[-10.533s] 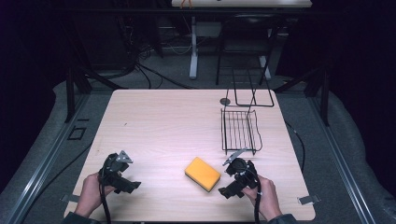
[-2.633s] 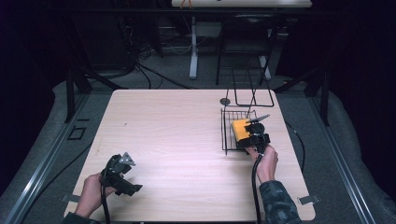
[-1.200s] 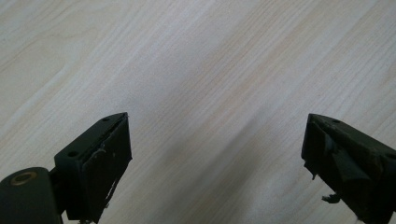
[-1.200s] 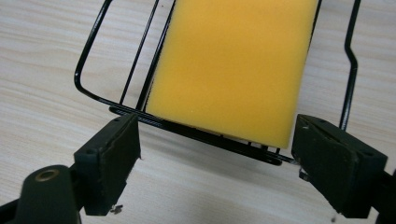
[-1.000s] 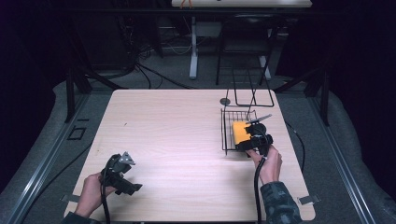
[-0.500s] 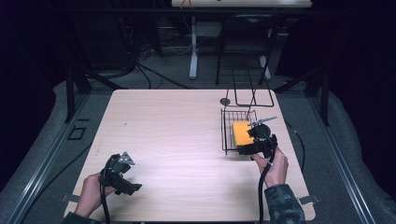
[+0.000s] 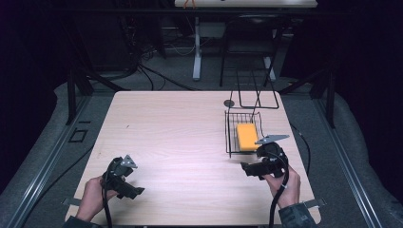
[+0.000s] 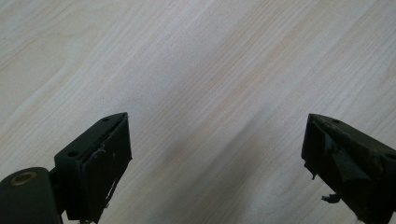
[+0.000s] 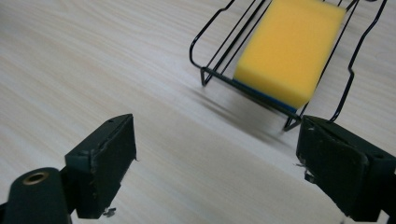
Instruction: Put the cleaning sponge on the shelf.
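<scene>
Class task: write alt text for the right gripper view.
A yellow rectangular sponge lies in a black wire basket on a pale wooden table. The right tongs stand open in the foreground, holding nothing.

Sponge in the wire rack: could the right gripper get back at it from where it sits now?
Probably yes. The right gripper is open just short of the rack, and the sponge lies uncovered in it, so the open top leaves a way in.
</scene>
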Action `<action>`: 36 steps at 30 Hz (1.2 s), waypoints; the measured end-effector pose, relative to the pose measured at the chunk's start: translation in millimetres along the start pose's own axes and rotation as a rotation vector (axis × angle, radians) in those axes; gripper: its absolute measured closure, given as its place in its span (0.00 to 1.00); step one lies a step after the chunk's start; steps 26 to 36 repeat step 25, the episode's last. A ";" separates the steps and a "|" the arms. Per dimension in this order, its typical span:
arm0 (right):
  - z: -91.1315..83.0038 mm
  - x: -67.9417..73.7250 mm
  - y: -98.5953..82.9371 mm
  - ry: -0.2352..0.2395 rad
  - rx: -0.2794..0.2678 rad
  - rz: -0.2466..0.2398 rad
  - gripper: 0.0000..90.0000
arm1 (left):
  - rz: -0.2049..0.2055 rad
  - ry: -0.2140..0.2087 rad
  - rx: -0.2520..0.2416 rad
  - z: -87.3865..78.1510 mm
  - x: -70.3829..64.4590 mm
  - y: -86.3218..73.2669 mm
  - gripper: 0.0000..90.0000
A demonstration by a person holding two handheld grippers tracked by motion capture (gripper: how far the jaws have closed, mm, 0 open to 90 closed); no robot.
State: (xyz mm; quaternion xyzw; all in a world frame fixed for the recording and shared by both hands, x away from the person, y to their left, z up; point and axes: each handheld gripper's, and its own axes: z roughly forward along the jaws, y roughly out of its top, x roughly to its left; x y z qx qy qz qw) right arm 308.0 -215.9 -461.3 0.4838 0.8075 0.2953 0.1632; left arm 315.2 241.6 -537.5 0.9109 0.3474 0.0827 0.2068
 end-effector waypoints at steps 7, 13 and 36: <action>5.7 6.2 -30.3 0.011 0.031 -0.033 0.11 | 0.002 0.000 0.007 1.1 -0.9 0.1 0.09; 16.1 13.1 -50.2 0.023 0.093 -0.052 0.11 | 0.005 -0.001 0.011 1.3 -0.6 0.8 0.09; 32.0 18.0 -60.6 0.035 0.167 -0.093 0.13 | 0.008 0.000 0.018 2.8 -1.0 2.3 0.10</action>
